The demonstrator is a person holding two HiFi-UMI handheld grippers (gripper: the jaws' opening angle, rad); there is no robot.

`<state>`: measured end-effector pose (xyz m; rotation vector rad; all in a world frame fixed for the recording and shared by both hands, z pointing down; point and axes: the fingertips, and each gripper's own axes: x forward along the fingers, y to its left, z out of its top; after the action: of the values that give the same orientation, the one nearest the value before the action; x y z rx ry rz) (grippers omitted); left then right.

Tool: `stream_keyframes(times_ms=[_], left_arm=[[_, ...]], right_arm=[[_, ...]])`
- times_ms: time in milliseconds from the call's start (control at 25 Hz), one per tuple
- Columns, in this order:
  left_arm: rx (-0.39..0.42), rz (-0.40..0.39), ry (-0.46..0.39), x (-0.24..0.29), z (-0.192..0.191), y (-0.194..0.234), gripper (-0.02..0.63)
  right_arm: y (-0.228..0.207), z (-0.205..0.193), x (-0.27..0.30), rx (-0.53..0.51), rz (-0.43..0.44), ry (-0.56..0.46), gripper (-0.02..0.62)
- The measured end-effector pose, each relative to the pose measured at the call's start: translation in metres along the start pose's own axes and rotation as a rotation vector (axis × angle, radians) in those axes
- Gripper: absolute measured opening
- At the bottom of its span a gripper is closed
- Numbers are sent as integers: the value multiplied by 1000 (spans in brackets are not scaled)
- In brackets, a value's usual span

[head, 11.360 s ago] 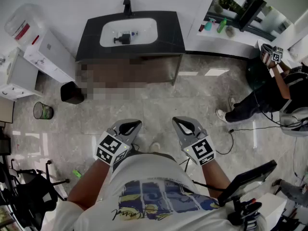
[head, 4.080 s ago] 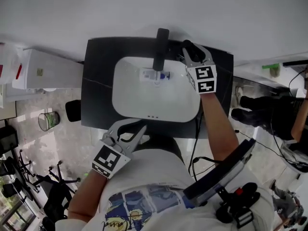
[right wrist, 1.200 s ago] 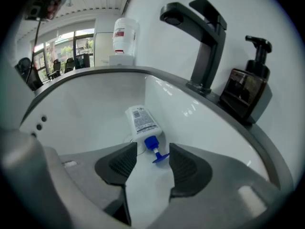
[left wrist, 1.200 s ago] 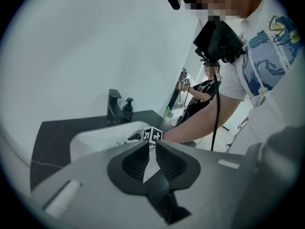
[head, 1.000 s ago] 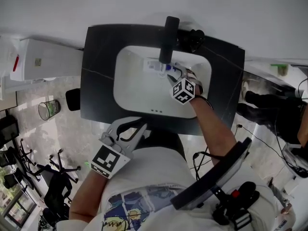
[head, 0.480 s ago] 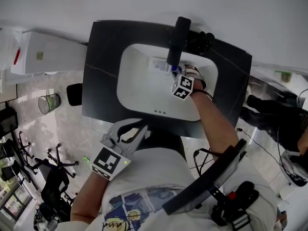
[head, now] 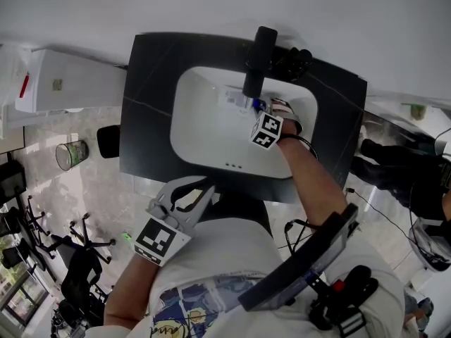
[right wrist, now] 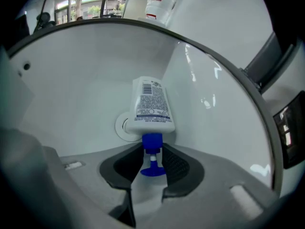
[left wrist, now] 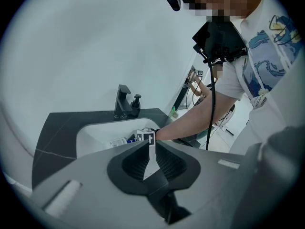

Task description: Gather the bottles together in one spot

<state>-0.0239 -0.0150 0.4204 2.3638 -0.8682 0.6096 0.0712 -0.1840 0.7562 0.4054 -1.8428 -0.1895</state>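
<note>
— First, the near side. Status of left gripper (head: 204,186)?
— Shut, nothing between the jaws. Parked by the front edge of the counter (head: 144,104), clear of the work; idle, by judgement.
— Next, right gripper (head: 266,111)?
— Down inside the sink (head: 201,136), jaws closing round the blue pump head (right wrist: 152,167) of the bottle (right wrist: 151,104). Pads just beside it, firm grip not yet confirmed. Taken by the narrow end, presumably for want of any other hold on a bottle lying flat over the drain (right wrist: 123,126).
— Beyond?
— Faucet (head: 257,58) directly above the bottle; low approach likely for that reason.
— Changes noted?
— Four seconds back, right gripper up by the faucet base; now lowered into the sink. Left unchanged.
</note>
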Motion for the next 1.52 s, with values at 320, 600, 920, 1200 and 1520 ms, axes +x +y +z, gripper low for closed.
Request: stream_keyframes(times_ms=[320, 600, 920, 1200, 1520], left_arm=[[22, -33, -8, 3, 5, -11, 44], [47, -74, -31, 7, 12, -20, 44], [77, -123, -48, 8, 19, -28, 44], [81, -148, -78, 4, 21, -28, 44], [117, -199, -102, 2, 30, -35, 44]], right_arm=[[6, -22, -28, -10, -14, 54, 118], [7, -38, -60, -115, -16, 149, 118], [-1, -46, -103, -174, -12, 201, 118], [-24, -60, -158, -206, -26, 251, 118], [-65, -95, -227, -297, -20, 414, 118]])
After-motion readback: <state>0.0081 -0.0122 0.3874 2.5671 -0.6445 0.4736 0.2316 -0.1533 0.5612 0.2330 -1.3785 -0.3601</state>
